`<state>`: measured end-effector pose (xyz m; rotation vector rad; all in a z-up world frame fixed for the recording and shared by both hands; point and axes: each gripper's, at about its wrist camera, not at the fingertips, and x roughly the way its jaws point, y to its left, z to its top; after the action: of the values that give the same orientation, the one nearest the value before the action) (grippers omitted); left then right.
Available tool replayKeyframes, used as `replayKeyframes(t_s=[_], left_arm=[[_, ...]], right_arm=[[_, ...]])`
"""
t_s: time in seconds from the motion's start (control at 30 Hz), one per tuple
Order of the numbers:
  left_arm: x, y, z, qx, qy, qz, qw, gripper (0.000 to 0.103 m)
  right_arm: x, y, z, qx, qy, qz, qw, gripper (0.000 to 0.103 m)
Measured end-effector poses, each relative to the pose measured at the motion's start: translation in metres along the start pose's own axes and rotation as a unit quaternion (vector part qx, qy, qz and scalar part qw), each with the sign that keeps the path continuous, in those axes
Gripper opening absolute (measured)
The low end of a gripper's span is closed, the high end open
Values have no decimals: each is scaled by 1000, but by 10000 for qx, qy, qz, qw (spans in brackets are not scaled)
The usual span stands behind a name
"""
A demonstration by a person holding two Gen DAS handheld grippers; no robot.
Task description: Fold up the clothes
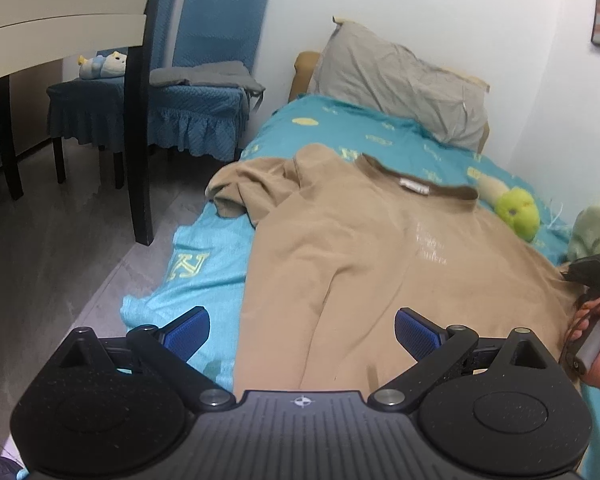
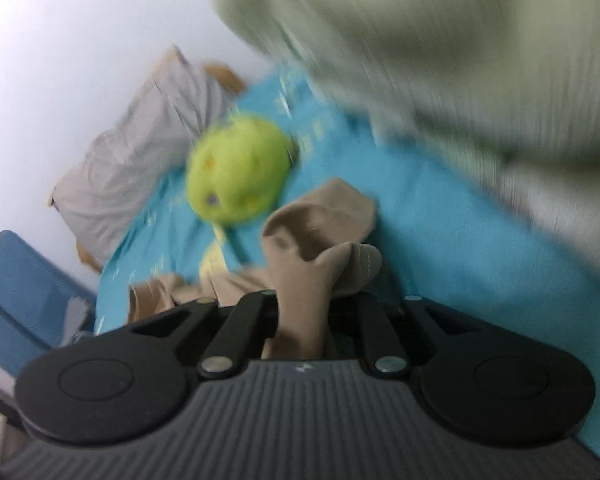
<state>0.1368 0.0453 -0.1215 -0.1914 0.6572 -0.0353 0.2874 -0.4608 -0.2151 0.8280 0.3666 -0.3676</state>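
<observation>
A tan sweatshirt [image 1: 380, 264] lies spread front-up on the teal bedsheet [image 1: 204, 280], collar toward the pillow, its left sleeve bunched near the bed's left edge. My left gripper [image 1: 302, 330] is open and empty, hovering over the shirt's lower hem. My right gripper [image 2: 304, 300] is shut on a bunched fold of the tan sweatshirt [image 2: 320, 240], lifted off the sheet; this view is motion-blurred. In the left wrist view the right gripper [image 1: 588, 272] shows at the shirt's right edge, held by a hand.
A grey pillow [image 1: 400, 84] lies at the bed's head by the wall. A green plush toy [image 1: 516, 208] sits right of the collar, also in the right wrist view [image 2: 236, 172]. Blue chairs [image 1: 204, 80] and a table leg [image 1: 138, 140] stand left. A pale green cloth [image 2: 440, 40] lies at right.
</observation>
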Motion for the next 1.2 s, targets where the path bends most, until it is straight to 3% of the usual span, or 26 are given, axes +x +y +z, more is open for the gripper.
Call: replayKeyframes(t_s=[0.2, 0.33, 0.43, 0.57, 0.73, 0.77, 0.8, 0.87, 0.9, 0.93, 1.2], left_arm=[[-12, 6, 17, -4, -336, 165, 9993, 100], [-16, 15, 25, 100, -395, 468, 9981, 100], [-16, 30, 30, -85, -308, 594, 9977, 100], [-16, 48, 32, -262, -170, 720, 9969, 100], [-6, 53, 26, -186, 5, 819, 9965, 100], [-2, 53, 25, -176, 43, 804, 9966, 100], [1, 52, 24, -165, 81, 788, 9967, 100], [8, 51, 23, -142, 157, 757, 9969, 100], [11, 50, 22, -139, 194, 717, 9971, 100], [13, 48, 21, -137, 231, 676, 9974, 100], [1, 26, 14, 43, 261, 263, 9993, 99]], right_arm=[[-28, 68, 17, -939, -796, -82, 9924, 10], [-35, 141, -4, -1809, -962, 182, 9786, 11], [-29, 198, -46, -2494, -777, 457, 9642, 11], [15, 254, -112, -3114, -118, 672, 9478, 11], [58, 259, -161, -3499, 687, 496, 9329, 13], [62, 255, -165, -3475, 874, 491, 9323, 16], [67, 249, -162, -3307, 1087, 551, 9358, 26], [63, 243, -159, -2990, 1366, 783, 9412, 62], [58, 242, -155, -2922, 1417, 980, 9407, 91], [50, 242, -150, -2916, 1425, 1159, 9387, 100], [-73, 236, -89, -2889, 1355, 1787, 9307, 101]])
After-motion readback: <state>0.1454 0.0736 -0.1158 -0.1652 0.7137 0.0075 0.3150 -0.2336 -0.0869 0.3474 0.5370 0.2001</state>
